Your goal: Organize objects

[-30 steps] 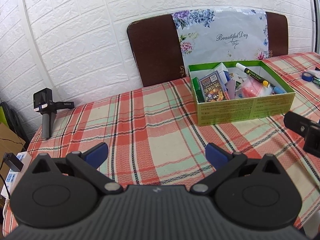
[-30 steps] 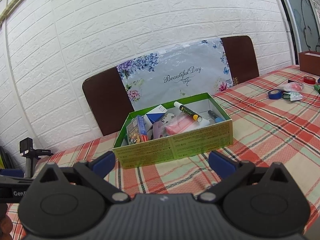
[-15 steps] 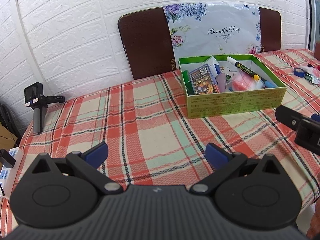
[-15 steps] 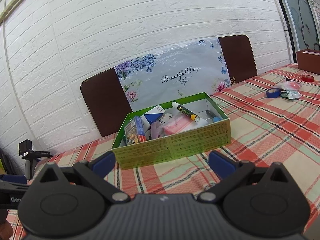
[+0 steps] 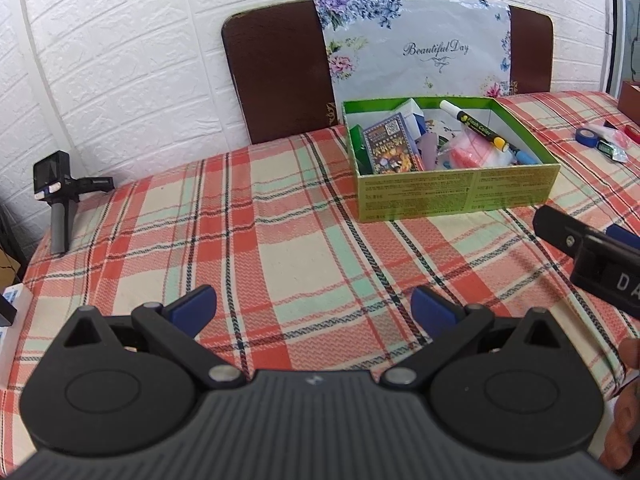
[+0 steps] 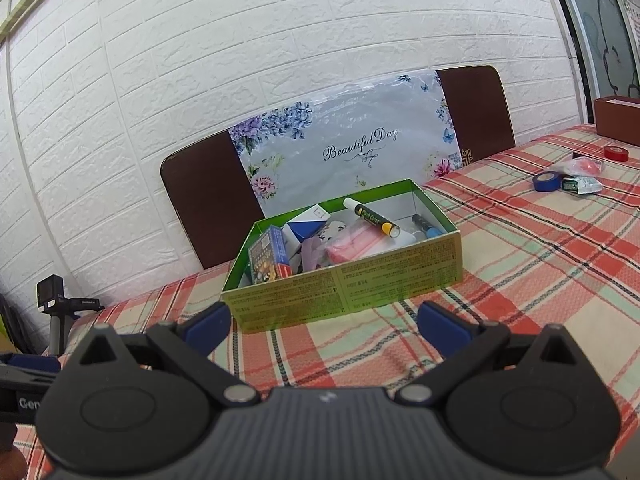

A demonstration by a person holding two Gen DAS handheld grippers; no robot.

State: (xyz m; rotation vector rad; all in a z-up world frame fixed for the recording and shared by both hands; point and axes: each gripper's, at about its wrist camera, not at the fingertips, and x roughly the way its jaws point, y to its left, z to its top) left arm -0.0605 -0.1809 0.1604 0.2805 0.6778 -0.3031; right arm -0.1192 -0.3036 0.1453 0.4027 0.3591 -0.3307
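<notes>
Brown box [image 6: 622, 118] cut off; green box [image 6: 344, 292] print unreadable.

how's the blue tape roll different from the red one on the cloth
The blue tape roll is dark blue; the red tape roll is bright red. The blue one lies nearer the green box, left of the plastic-wrapped items; the red one sits farther back, near the brown box. Both lie flat on the plaid tablecloth, outside the green box, untouched by either gripper.
</notes>
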